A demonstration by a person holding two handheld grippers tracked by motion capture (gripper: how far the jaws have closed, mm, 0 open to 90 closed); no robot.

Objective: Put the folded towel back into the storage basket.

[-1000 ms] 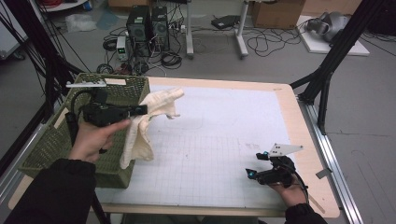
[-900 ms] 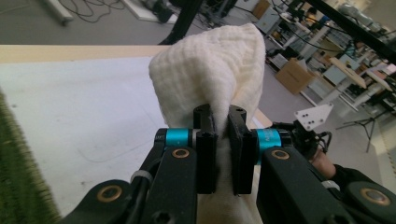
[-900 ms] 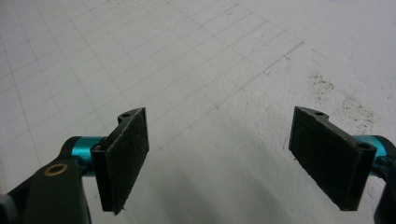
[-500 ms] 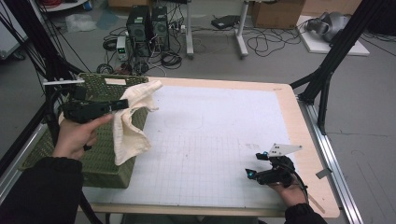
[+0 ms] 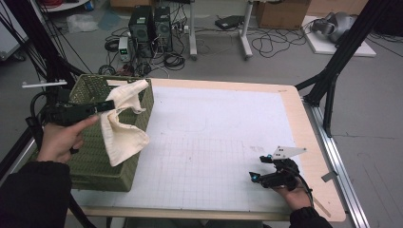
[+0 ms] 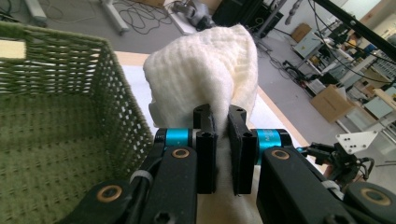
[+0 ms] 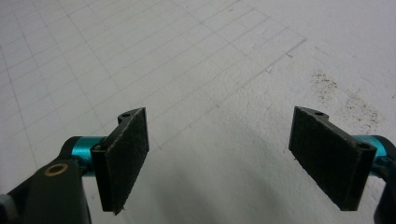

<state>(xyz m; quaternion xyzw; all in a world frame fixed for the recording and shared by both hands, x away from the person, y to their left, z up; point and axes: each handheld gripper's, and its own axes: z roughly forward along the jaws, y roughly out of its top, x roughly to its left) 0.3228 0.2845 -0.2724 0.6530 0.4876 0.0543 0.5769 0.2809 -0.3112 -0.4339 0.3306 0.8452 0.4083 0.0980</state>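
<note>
A cream knitted cloth (image 5: pixel 124 121) hangs over the right rim of a green woven basket (image 5: pixel 95 164) at the table's left side. My left gripper (image 5: pixel 105 107) is shut on the cloth's upper part and holds it above the basket. In the left gripper view the cloth (image 6: pixel 205 74) bulges up between the closed jaws of the left gripper (image 6: pixel 220 122), with the basket (image 6: pixel 56 121) to the left. My right gripper (image 5: pixel 258 170) rests low on the white gridded mat (image 5: pixel 209 142) near the front right. In the right gripper view the right gripper (image 7: pixel 219 158) stands open with nothing between its pads.
The wooden table (image 5: pixel 313 137) has a bare border around the mat. A black frame post (image 5: pixel 332 76) rises at the right edge. Computers and cables (image 5: pixel 152 28) lie on the floor behind the table.
My left gripper has carried the cloth leftward, from over the mat's edge to above the basket. The right gripper has stayed where it was.
</note>
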